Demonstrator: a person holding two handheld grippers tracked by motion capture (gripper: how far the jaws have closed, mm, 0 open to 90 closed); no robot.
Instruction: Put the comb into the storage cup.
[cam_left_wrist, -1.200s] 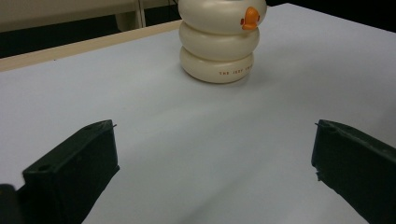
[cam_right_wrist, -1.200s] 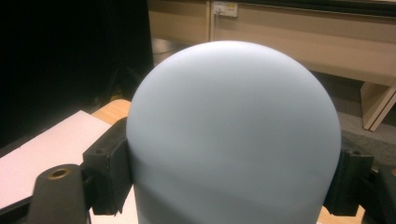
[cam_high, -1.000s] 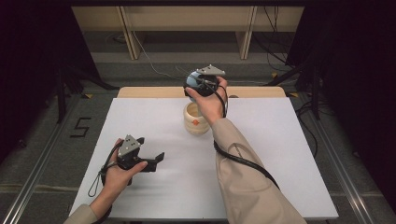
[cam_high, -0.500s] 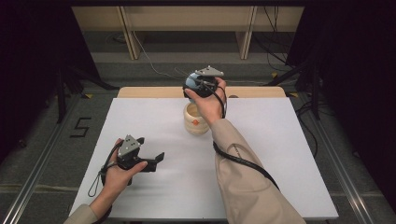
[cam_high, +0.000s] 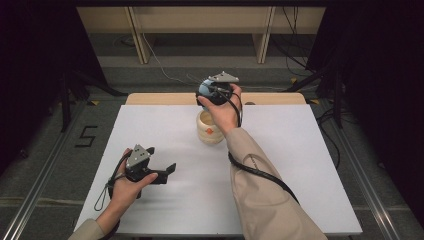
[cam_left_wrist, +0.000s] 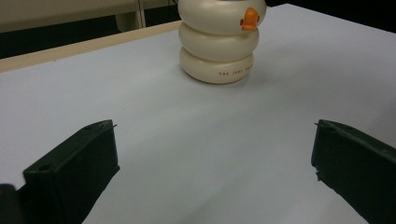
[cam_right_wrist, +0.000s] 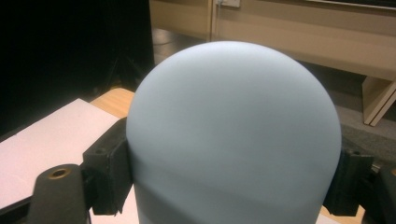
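Nothing has moved: right gripper (cam_high: 206, 92) stays clamped on a smooth pale-blue dome (cam_right_wrist: 233, 135), above the cream jar (cam_high: 209, 129); left gripper (cam_high: 167, 171) gapes empty.

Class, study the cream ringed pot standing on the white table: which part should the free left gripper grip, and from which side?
Probably grip the cream pot at a groove between its bulging rings, coming in level from the near side, where the open left gripper already faces it. It stands upright, and the grooves should keep the pads from sliding. Avoid the orange knob.

Cream ringed jar (cam_left_wrist: 217, 44) beyond parted jaws
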